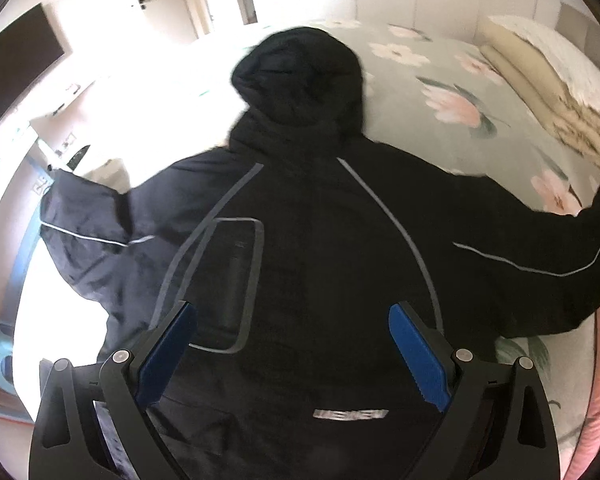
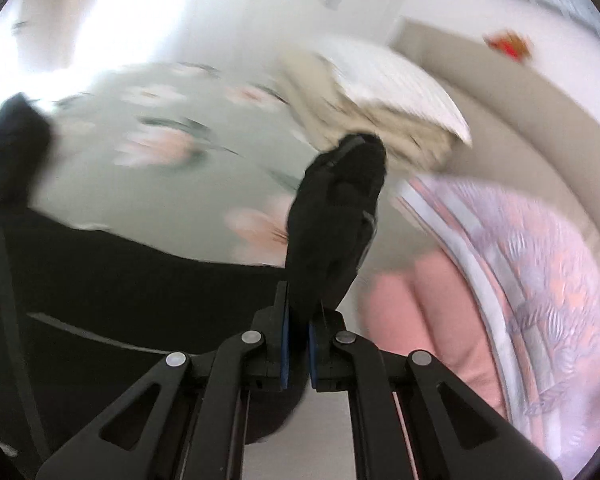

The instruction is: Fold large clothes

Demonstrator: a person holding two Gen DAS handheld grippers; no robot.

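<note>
A large black hooded jacket (image 1: 308, 248) with grey piping lies spread on a bed, hood at the far end, both sleeves out to the sides. My left gripper (image 1: 292, 316) is open and empty, its blue pads above the jacket's lower body. My right gripper (image 2: 298, 320) is shut on the jacket's right sleeve (image 2: 336, 216), which sticks up past the jaws. The jacket body (image 2: 100, 280) shows at the left of the right wrist view, which is blurred.
The bed has a pale green sheet with pink flowers (image 1: 440, 92). A folded beige and white quilt (image 1: 540, 80) lies at the far right. A pink pillow and a patterned purple cover (image 2: 520, 280) lie at the right. A door and a dark screen are at the left.
</note>
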